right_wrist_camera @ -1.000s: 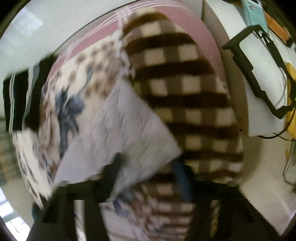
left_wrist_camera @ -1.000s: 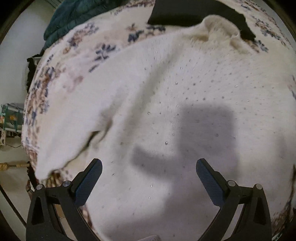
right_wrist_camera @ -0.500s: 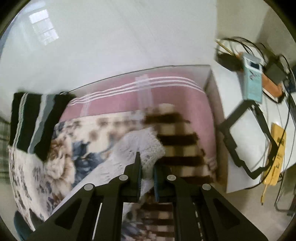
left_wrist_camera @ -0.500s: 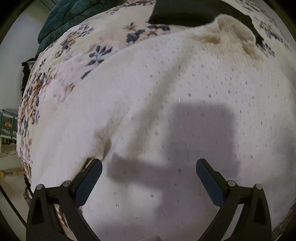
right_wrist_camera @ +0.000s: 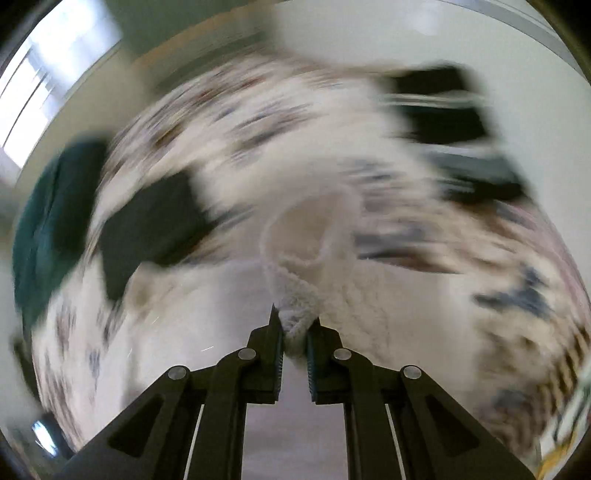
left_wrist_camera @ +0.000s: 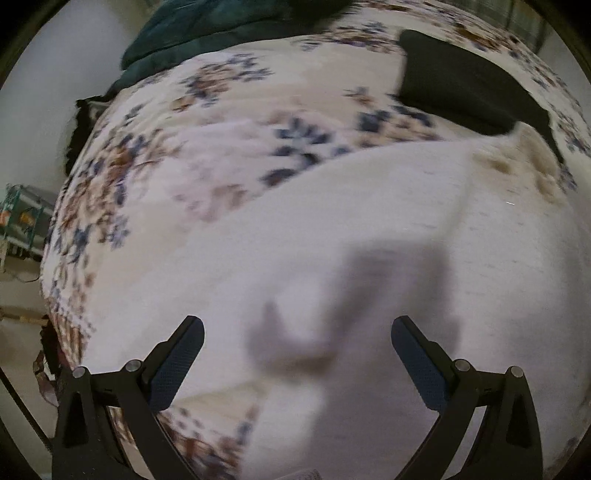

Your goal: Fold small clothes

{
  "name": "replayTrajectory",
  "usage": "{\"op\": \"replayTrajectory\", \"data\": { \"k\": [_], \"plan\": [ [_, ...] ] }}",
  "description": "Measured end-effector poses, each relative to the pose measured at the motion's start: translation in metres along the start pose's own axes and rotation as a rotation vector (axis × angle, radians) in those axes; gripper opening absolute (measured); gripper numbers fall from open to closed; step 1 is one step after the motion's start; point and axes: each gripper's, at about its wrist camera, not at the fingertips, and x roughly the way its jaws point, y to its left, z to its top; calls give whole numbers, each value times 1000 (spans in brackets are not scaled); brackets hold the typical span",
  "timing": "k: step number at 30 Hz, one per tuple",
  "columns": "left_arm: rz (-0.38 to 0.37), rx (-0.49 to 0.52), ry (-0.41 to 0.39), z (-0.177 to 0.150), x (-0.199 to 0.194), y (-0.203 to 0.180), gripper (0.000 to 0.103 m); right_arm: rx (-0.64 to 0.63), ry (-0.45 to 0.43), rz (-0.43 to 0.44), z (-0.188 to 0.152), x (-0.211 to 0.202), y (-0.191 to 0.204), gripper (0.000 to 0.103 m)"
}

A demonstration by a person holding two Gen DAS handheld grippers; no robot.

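A white knit sweater [left_wrist_camera: 369, 266] lies spread on a floral bedspread [left_wrist_camera: 207, 140]. My left gripper [left_wrist_camera: 297, 354] is open and empty, hovering just above the sweater's near part. In the right wrist view my right gripper [right_wrist_camera: 294, 332] is shut on a cuff-like edge of the white sweater [right_wrist_camera: 299, 258], and the cloth rises from between the fingers. The right view is heavily blurred by motion.
A folded black garment [left_wrist_camera: 465, 88] lies on the bedspread past the sweater's collar and shows in the right wrist view [right_wrist_camera: 155, 221]. A dark teal blanket [left_wrist_camera: 207, 33] is at the bed's far left. The bed's left edge drops to the floor [left_wrist_camera: 22, 332].
My right gripper, still holding the sweater edge, has swung round from facing the wall to facing the bed. My left gripper has drawn back, showing more bedspread.
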Motion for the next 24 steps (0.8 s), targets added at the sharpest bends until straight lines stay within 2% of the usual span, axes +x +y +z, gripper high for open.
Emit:
{"op": "replayTrajectory", "data": {
  "k": [3,6,9,11,14,16,18,19,20,21,24],
  "plan": [
    [43,-32,8,-3,13,33,103,-262,95,24,-30,67,121,10],
    [56,-83,27,-6,24,64,103,-498,152,37,-78,104,220,10],
    [62,-117,30,-8,33,85,103,-650,170,47,-120,115,283,10],
    [63,-138,41,-9,40,100,103,-712,181,26,-138,122,302,10],
    [52,-170,53,-12,46,119,103,-716,234,2,-146,129,312,12],
    [35,-197,56,-15,43,132,103,-644,293,47,-140,128,303,17],
    [8,-248,57,-22,36,156,103,-509,353,153,-128,118,280,41],
    [-6,-275,58,-26,31,167,103,-439,371,184,-123,111,267,48],
    [-21,-314,63,-32,26,184,103,-379,380,198,-120,103,252,60],
    [-40,-358,67,-40,20,201,103,-337,385,200,-113,99,241,63],
    [-71,-472,95,-63,13,245,103,-229,398,150,-106,81,200,63]
  ]
}}
